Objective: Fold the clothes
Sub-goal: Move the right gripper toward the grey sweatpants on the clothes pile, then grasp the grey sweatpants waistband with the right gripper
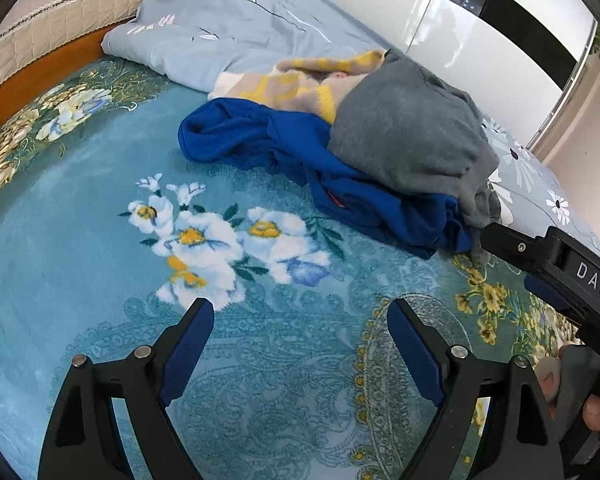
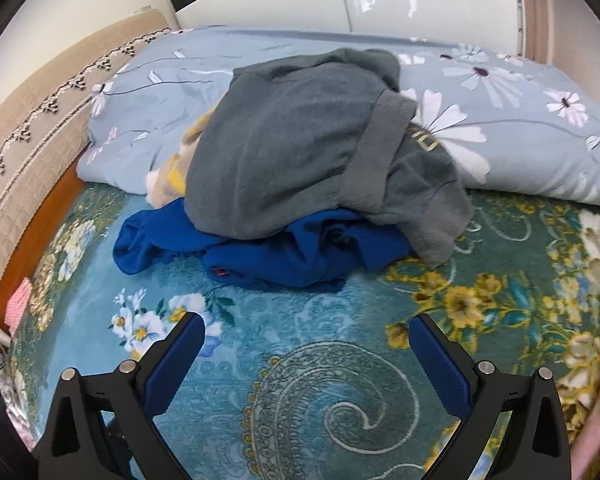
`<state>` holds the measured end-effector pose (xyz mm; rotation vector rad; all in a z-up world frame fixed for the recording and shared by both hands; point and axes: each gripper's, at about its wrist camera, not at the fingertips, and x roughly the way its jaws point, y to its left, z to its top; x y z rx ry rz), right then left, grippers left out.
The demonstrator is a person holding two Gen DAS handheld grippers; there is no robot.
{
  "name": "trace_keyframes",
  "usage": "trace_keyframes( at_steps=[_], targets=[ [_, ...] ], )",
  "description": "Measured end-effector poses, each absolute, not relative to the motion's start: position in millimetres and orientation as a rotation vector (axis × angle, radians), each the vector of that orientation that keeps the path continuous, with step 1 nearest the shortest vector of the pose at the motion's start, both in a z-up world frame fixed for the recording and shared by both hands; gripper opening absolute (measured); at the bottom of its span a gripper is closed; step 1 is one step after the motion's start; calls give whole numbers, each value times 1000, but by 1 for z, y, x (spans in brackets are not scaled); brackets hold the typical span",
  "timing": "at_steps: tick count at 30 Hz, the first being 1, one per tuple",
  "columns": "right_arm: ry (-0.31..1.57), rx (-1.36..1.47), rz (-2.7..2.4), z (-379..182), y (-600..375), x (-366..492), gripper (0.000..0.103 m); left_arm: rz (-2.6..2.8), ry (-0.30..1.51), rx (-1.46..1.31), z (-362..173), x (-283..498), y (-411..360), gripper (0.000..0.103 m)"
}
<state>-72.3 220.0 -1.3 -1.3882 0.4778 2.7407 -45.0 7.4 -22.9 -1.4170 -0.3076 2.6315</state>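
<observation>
While the clothes lie unfolded on the floral blanket (image 2: 340,380), grey garment (image 2: 292,152) tops blue garment (image 2: 268,256). Left gripper (image 1: 300,320), right gripper (image 2: 306,334): jaws released, empty. Advice: lift grey piece alone by its edge.

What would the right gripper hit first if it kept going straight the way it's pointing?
Probably the blue garment at the bottom of the pile, with the grey garment lying on top of it. The open right gripper has only blanket before that; depth is uncertain.
</observation>
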Motion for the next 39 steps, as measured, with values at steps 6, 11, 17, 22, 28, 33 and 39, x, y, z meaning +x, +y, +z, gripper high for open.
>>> trace_keyframes(
  at_steps=[6,11,17,22,28,33,39],
  targets=[
    [715,-1388,2714,-10,248,-91,103,2616,-372,-1443,-30,-48,4,89],
    [827,-1373,2756,-3,266,-110,103,2600,-418,-1462,-36,-52,2,89],
    [1076,-1351,2686,-13,290,-133,84,2585,-473,-1478,-40,-54,-3,89],
    [1388,-1299,2524,-38,314,-149,79,2575,-508,-1495,-43,-55,-5,89],
    [1671,-1219,2322,-68,335,-160,66,2571,-563,-1511,-45,-56,-12,89],
    [1790,-1169,2223,-81,341,-162,53,2563,-619,-1530,-48,-58,-18,89],
    [1951,-1072,2272,-73,340,-151,47,2552,-672,-1548,-52,-61,-22,89]
  ],
)
